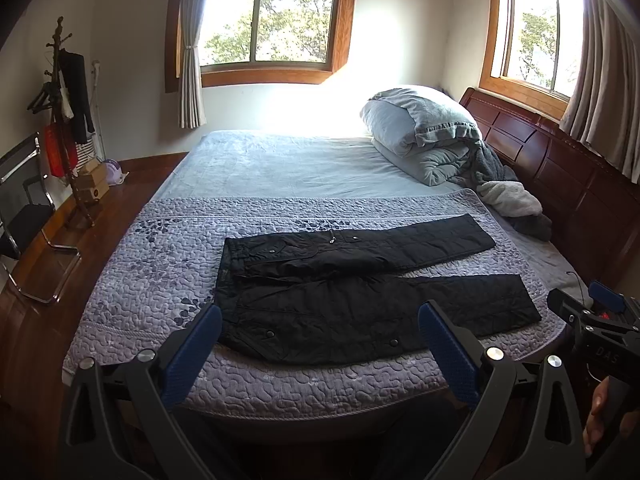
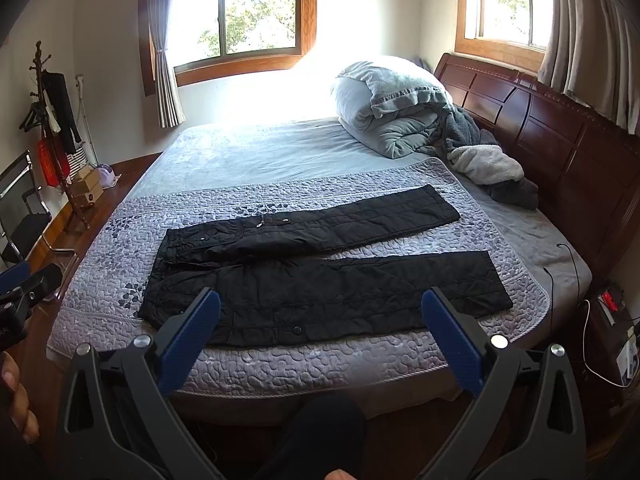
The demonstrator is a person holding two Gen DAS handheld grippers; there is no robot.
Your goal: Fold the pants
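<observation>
Quilted bed (image 1: 132, 280) under flat black pants (image 1: 360, 304); both grippers (image 1: 320, 336) (image 2: 320, 320) spread, empty; "DAS" lettering on one.

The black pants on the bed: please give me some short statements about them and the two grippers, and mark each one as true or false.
1. The black pants lie spread flat on the quilted cover, both legs apart. True.
2. The left gripper is shut on the waistband. False: its jaws are wide open, and it holds nothing.
3. The pants are already folded in half. False: they are unfolded, the two legs side by side.
4. The right gripper has its jaws open, on the near side of the bed. True.
5. The bundled duvet rests on top of the pants. False: it sits far back by the headboard, apart from them.
</observation>
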